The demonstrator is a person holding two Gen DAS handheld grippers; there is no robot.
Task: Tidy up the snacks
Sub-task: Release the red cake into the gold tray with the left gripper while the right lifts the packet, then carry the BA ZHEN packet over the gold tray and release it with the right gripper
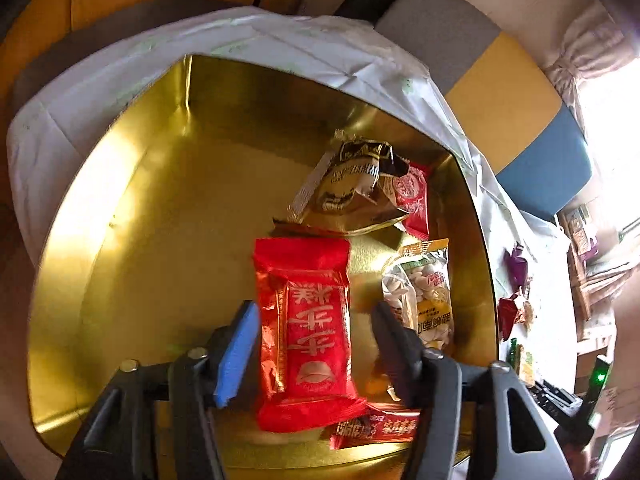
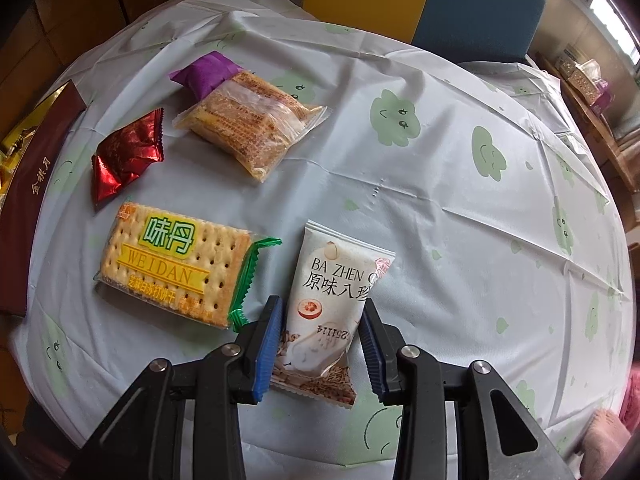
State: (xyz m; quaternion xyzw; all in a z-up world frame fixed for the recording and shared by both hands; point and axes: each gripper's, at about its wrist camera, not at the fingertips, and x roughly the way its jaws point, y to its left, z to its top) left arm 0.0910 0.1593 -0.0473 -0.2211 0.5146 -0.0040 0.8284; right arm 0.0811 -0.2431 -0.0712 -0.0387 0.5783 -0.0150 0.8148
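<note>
left wrist view gets the gold tin (image 1: 120, 208), left hand-held gripper (image 1: 316, 344) pitched down, jaws apart around a red packet (image 1: 308, 332) inside, right wrist view gets the surface (image 2: 440, 200), right hand-held gripper (image 2: 320, 340) pointing steeply down, clamped on a white pouch (image 2: 332, 300) lying there beside the cracker pack (image 2: 172, 264)

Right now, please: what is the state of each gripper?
Left gripper: open, the red foil snack packet lies loose between its jaws.
Right gripper: shut on the white paper-look cake packet.
</note>
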